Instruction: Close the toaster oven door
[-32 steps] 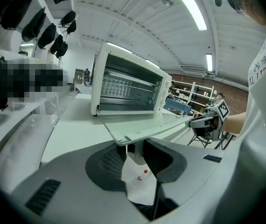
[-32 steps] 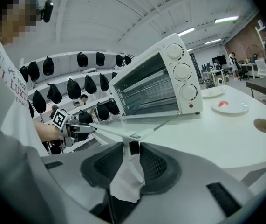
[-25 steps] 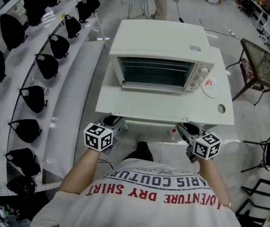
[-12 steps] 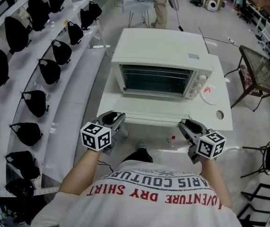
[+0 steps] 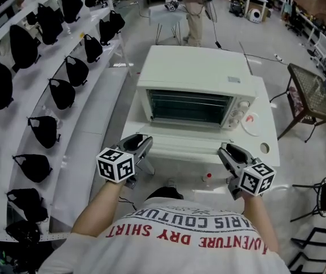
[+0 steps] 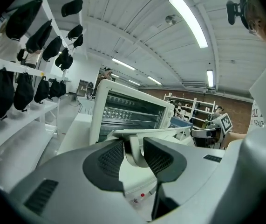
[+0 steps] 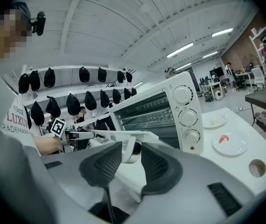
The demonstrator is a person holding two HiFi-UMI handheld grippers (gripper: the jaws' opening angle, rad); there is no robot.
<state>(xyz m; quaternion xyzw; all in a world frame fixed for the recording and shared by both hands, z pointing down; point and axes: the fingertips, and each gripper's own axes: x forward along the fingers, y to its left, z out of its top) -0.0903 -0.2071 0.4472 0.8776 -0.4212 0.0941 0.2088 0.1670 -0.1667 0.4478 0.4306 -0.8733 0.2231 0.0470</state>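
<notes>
Both of my grippers are at the near edge of the toaster oven's [image 5: 194, 73] door [image 5: 185, 140], which lies dropped open toward me over the white table [image 5: 265, 124], baring the racks inside. My left gripper [image 5: 145, 141] sits at the left end of the door's front edge. In the left gripper view its fingers stand narrow, with the left post of the handle [image 6: 133, 149] between the pads, and I judge them close beside it rather than squeezing. My right gripper [image 5: 224, 150] is at the right end, its jaws opening, with the handle's other post between them and no firm press that I can make out. The oven itself stands in the middle of the table, farther from me than both grippers. None of the closing is done. What is left is to take hold of the handle, or get under it, and swing the door up and away until it shuts against the oven's front.
</notes>
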